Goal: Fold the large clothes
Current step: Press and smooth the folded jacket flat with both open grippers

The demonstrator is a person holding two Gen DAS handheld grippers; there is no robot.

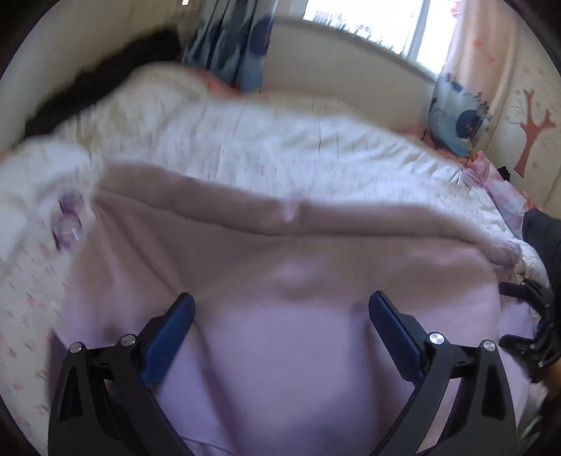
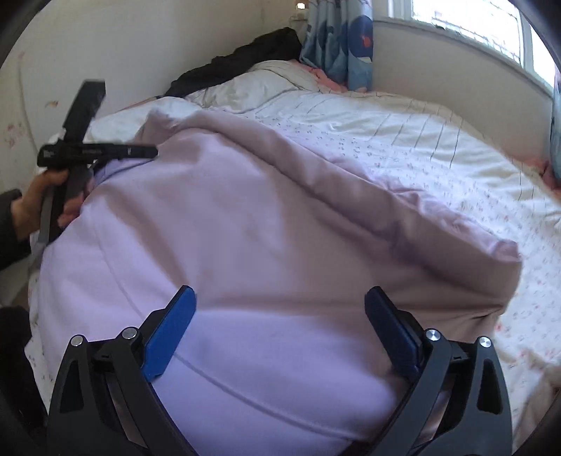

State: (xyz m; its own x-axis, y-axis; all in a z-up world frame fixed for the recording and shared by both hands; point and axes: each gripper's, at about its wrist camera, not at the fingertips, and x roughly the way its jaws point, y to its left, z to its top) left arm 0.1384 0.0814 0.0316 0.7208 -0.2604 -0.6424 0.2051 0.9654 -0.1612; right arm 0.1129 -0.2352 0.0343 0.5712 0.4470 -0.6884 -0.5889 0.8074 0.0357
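A large lilac garment (image 1: 298, 343) lies spread on the bed, its far edge a thick, rolled fold (image 1: 280, 210). My left gripper (image 1: 282, 307) hovers over its near part, open wide, blue pads (image 1: 175, 336) apart with only flat cloth below them. In the right wrist view the same garment (image 2: 245, 245) fills the middle. My right gripper (image 2: 280, 296) is open above it, nothing pinched between its pads (image 2: 168, 333). A hand (image 2: 38, 200) holds the left gripper (image 2: 149, 151) at the garment's left edge. The right gripper (image 1: 510, 315) shows at the left view's right edge.
The bed carries a white floral quilt (image 2: 403, 147). Dark clothing (image 2: 245, 59) is piled at its far left corner by the wall. Blue patterned curtains (image 2: 336, 42) hang beside a window (image 1: 368, 17). A blue cushion (image 1: 455, 119) leans at the far right.
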